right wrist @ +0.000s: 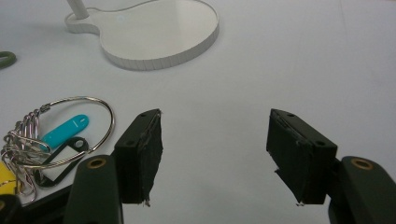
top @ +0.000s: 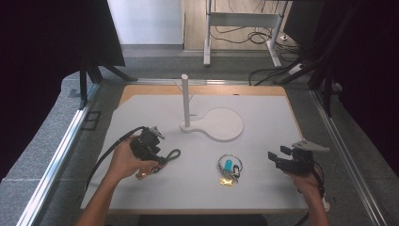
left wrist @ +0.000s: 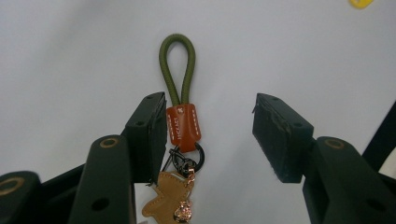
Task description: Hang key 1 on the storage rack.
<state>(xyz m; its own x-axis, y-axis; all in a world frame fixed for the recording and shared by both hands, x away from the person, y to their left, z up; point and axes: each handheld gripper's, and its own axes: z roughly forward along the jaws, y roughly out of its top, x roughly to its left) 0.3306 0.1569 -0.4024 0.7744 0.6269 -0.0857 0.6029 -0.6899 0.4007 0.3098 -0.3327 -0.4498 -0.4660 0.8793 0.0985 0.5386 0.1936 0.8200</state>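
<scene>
At the near edge of the white desk (top: 197,188) the person's forearms come in, each hand holding a gripper; a wide bare strip of desk lies between them and along the front edge. The left gripper (top: 160,157) sits at the near left with its jaws spread wide, and in the left gripper view the green-loop keychain (left wrist: 182,100) lies flat on the desk between those jaws: its orange leather tab (left wrist: 183,127) is right up against the left-hand jaw and well apart from the other, the green cord loop reaches out past the jaw tips, and a black ring and a tan leather charm (left wrist: 170,198) trail back toward the gripper body. The right gripper (top: 277,157) rests near the right edge, its jaws also wide apart with nothing but bare desk between them. Just to its left lies a key ring bundle (top: 229,167) with a large wire ring (right wrist: 81,128), a turquoise tag (right wrist: 65,130), a black tag and a yellow piece, near the left-hand jaw in the right gripper view but not between the jaws. Farther back, near the middle of the desk, stands a white base plate (top: 221,123) with an upright white post (top: 185,101) at its left end, with open desk all around it. Beyond the far edge are grey floor and metal frame legs
</scene>
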